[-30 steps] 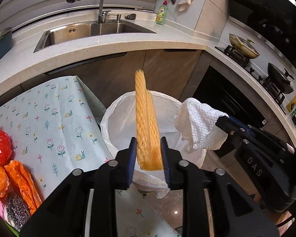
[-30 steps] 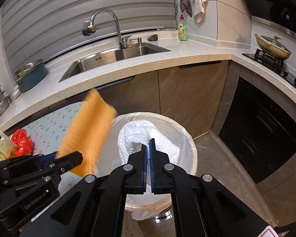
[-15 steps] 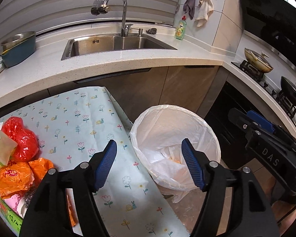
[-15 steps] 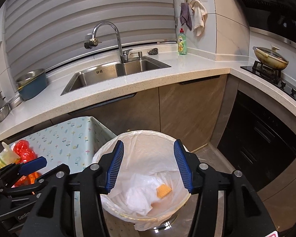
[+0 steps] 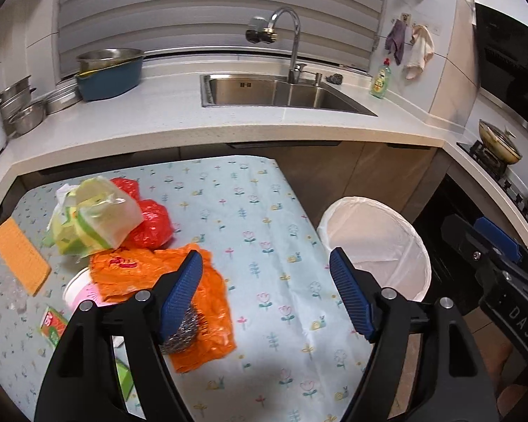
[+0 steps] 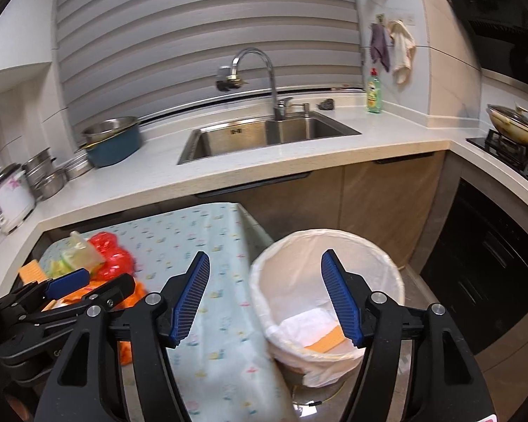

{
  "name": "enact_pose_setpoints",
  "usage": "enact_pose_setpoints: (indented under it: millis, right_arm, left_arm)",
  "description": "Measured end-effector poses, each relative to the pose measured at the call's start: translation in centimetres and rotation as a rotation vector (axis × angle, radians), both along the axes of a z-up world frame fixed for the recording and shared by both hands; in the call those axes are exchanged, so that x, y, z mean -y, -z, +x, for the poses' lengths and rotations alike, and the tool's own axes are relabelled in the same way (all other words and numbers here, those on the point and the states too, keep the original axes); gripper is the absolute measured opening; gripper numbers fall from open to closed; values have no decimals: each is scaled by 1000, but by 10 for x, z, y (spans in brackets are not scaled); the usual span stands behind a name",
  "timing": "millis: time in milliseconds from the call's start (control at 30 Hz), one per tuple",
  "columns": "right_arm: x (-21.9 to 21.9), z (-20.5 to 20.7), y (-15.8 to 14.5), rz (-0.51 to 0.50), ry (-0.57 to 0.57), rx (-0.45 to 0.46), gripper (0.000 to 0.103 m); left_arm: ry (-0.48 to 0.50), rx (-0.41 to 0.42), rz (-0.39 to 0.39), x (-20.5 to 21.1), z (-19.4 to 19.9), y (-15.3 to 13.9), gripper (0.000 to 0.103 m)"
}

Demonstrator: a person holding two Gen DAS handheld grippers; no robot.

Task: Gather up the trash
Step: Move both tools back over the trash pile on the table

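Note:
My left gripper [image 5: 265, 292] is open and empty above the flowered tablecloth [image 5: 257, 218]. Trash lies at its left: an orange plastic bag [image 5: 158, 274], a steel scourer [image 5: 183, 330], a red bag [image 5: 151, 221], a yellow-green wrapper [image 5: 91, 218], an orange sponge cloth [image 5: 19, 255]. My right gripper [image 6: 264, 295] is open and empty above the bin's left rim. The white-lined bin [image 6: 387, 267] holds a white paper towel [image 6: 306, 320] and an orange cloth [image 6: 325, 343]. The bin also shows in the left wrist view [image 5: 376, 242].
A pink-rimmed cup [image 5: 75, 290] and a small green-red packet [image 5: 52, 325] lie on the table's left. Behind are the counter with sink [image 5: 281, 93], a blue basin [image 5: 109, 74] and steel pots [image 5: 21, 105]. A stove with a pan [image 6: 514, 128] is at right.
Both grippers opened and dropped the orange cloth and the white towel into the bin. Both have since pulled back and swung left, toward the table.

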State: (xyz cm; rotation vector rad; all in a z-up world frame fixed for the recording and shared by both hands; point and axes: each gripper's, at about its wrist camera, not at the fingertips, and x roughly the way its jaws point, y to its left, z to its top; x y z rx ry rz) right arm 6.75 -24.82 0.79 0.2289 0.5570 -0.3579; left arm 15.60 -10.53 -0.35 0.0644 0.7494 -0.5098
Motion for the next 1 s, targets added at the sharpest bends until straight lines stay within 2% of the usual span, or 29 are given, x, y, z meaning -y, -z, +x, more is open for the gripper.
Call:
enact_pose_setpoints:
  millis: [133, 267, 600, 1000]
  right_arm:
    - [-34, 5, -2, 2, -59, 0, 64]
    - [-67, 13, 0, 10, -113, -10, 64]
    - [-137, 34, 9, 20, -216, -32, 64]
    - [-172, 72, 17, 52, -257, -58, 64]
  left_arm:
    - [-79, -2, -1, -41, 3, -3, 75]
    - [-151, -7, 6, -81, 7, -2, 75]
    - [-280, -32, 12, -165, 17, 10, 79]
    - [-393, -74, -8, -241, 43, 27, 83]
